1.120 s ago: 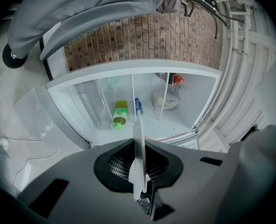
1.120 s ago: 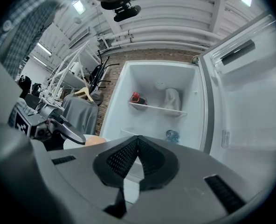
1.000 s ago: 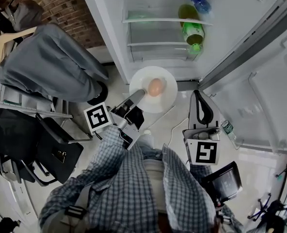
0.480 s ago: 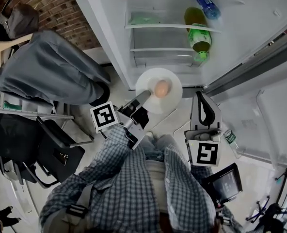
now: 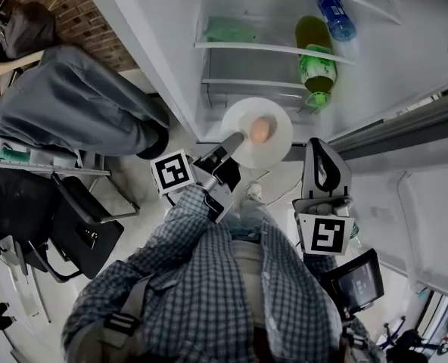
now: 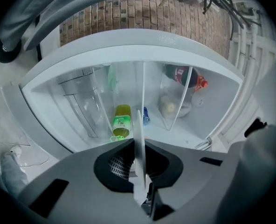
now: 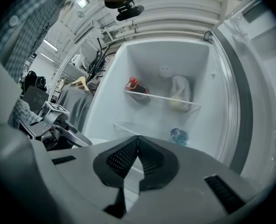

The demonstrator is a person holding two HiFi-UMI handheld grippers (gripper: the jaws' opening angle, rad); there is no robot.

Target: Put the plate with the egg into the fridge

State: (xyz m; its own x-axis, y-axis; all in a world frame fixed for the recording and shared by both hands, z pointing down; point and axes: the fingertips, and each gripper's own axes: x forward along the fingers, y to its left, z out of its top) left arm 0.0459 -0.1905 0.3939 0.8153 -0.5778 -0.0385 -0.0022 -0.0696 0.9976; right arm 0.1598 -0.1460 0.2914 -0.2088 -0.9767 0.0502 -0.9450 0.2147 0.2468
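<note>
The fridge [image 5: 156, 59] stands open, its door [image 5: 406, 195] swung out to the right. The left gripper [image 5: 235, 138] points at the opening, its jaws narrowly apart and clamped on the near rim of the plate [image 5: 278, 144], which shows edge-on between them in the left gripper view. The right gripper [image 5: 320, 148] hangs just right of the plate, jaws pressed together on nothing. The plate is held at the fridge's open front, before the lower shelves. A green bottle [image 5: 315, 63] lies on a shelf inside. The egg [image 5: 260, 129] sits near the plate's middle.
</note>
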